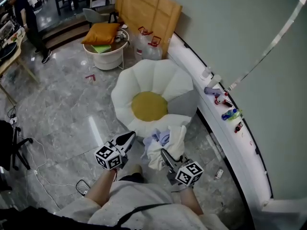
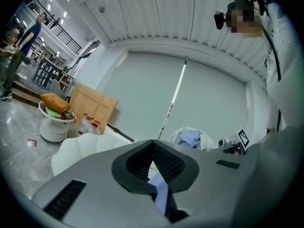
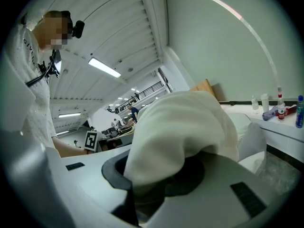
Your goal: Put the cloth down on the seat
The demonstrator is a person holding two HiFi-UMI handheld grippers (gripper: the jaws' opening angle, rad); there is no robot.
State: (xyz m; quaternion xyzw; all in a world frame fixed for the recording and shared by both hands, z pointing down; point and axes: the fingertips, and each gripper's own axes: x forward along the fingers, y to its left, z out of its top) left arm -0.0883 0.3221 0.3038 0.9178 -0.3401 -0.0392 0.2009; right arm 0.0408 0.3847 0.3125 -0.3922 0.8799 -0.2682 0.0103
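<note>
A white flower-shaped seat point(image 1: 168, 83) with a yellow centre stands just ahead of me on the marble floor. A bundled cloth point(image 1: 163, 143), white with light blue parts, hangs between my two grippers in front of the seat's near edge. My left gripper point(image 1: 129, 138) is shut on a light blue strip of the cloth point(image 2: 160, 194). My right gripper point(image 1: 166, 154) is shut on the white part, which drapes over its jaws and hides the tips in the right gripper view, where the cloth point(image 3: 185, 127) fills the middle. The seat's petals point(image 2: 80, 148) show beyond the left jaws.
A round white side table point(image 1: 106, 57) with an orange cushion stands behind the seat, beside water jugs point(image 1: 148, 44) and a leaning board point(image 1: 144, 8). A curved white ledge point(image 1: 230, 138) with small bottles runs along the right. Cables point(image 1: 43, 171) lie at left. A person point(image 1: 26, 18) stands far off.
</note>
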